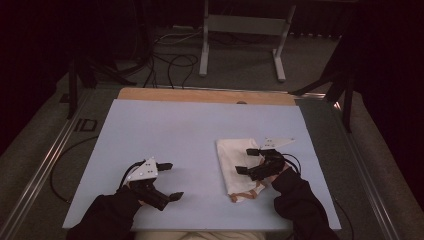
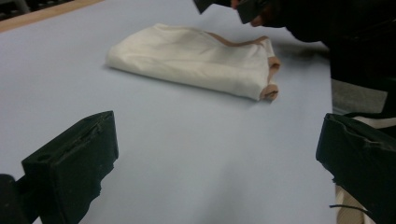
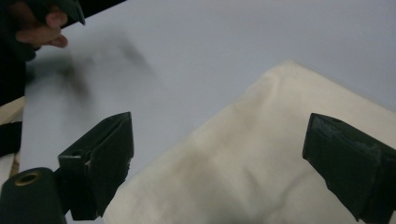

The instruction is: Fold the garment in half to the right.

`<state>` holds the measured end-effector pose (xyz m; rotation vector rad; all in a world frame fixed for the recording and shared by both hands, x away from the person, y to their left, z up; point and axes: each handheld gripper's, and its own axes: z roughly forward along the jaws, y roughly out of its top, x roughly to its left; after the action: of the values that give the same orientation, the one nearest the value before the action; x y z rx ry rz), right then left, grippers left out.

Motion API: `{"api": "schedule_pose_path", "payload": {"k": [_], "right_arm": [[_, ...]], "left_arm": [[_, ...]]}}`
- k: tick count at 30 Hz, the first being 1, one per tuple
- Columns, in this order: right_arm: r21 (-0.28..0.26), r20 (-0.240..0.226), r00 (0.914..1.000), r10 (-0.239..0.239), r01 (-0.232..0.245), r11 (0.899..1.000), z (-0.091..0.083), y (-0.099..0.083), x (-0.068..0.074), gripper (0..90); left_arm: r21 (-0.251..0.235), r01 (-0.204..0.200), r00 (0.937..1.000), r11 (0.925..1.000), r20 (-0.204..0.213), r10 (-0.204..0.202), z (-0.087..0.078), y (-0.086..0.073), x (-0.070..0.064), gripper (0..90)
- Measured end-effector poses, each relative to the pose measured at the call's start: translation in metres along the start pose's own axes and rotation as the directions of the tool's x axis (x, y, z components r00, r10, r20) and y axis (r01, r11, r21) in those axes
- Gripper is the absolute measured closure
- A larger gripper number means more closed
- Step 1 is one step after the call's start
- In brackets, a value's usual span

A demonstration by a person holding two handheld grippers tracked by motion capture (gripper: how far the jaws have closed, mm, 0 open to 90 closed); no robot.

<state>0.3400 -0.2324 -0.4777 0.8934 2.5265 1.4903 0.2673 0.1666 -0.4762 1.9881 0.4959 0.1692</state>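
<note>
The right gripper (image 1: pixel 251 161) hovers over the folded cream cloth (image 1: pixel 234 162), its fingers (image 3: pixel 100 161) spread wide with nothing between them. In the right gripper view the fabric fills the gap below the two black pads, so the spread reads as a straddle: the opening looks set to come down on the cloth's left edge and pinch it. No contact can be confirmed; the pads seem just above the surface.

Over to the left gripper (image 1: pixel 170 180), and its fingers (image 2: pixel 77 163) are parted too, empty, resting low over bare counter (image 1: pixel 165 130). It is aimed toward three o'clock, straight at the cloth, which sits well apart from it. That looks like a waiting pose, ready to join once the other side has a hold.

Now the cloth itself: it lies at about four o'clock on the pale blue counter, folded into a neat oblong with its long axis running from twelve to six. The left gripper view shows a tan trim (image 2: pixel 272 70) bunched at the near end, at six o'clock, probably a strap or hem tucked under the fold. The flat upper layer is likely what the right fingers want, since a pinch there would lift one ply and open the fold.

Beyond twelve o'clock, a metal stand (image 1: pixel 245 35) and loose cables (image 1: pixel 170 65) sit on the floor, clear of the work.
</note>
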Motion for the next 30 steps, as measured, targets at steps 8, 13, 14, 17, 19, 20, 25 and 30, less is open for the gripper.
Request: {"api": "schedule_pose_path", "payload": {"k": [8,13,14,17,19,20,25,30], "right_arm": [[-0.019,0.012,0.9999,0.012,-0.011,1.0,-0.015,-0.013,0.005,8.8],[-0.021,0.02,0.9997,0.016,-0.016,1.0,-0.022,-0.022,0.008,8.8],[-0.015,0.026,0.9995,0.018,-0.018,1.0,-0.024,-0.025,0.01,8.8],[-0.019,0.031,0.9994,0.014,-0.013,1.0,-0.026,-0.028,0.011,8.8],[-0.025,0.035,0.9993,0.011,-0.011,1.0,-0.029,-0.033,0.013,8.8],[-0.026,0.04,0.9992,0.007,-0.006,1.0,-0.03,-0.034,0.014,8.8],[-0.036,0.049,0.9987,0.014,-0.012,0.999,-0.037,-0.047,0.017,8.8],[-0.04,0.071,0.9972,0.026,-0.023,0.999,-0.043,-0.059,0.02,8.8]], "left_arm": [[0.006,0.017,0.999,0.9998,-0.042,-0.017,-0.017,-0.018,0.007,0.1],[0.012,0.038,0.9967,0.9992,-0.072,-0.037,-0.03,-0.03,0.011,0.1],[0.013,0.044,0.996,0.9989,-0.078,-0.043,-0.032,-0.032,0.012,0.1],[0.02,0.058,0.9938,0.9981,-0.096,-0.056,-0.038,-0.04,0.014,0.1],[0.019,0.068,0.9924,0.9975,-0.104,-0.066,-0.042,-0.045,0.016,0.1],[0.024,0.072,0.9915,0.9971,-0.11,-0.069,-0.044,-0.047,0.016,0.1],[0.034,0.08,0.9888,0.9962,-0.129,-0.075,-0.051,-0.056,0.017,0.1],[0.031,0.088,0.9856,0.9957,-0.148,-0.082,-0.058,-0.062,0.018,0.1]]}}
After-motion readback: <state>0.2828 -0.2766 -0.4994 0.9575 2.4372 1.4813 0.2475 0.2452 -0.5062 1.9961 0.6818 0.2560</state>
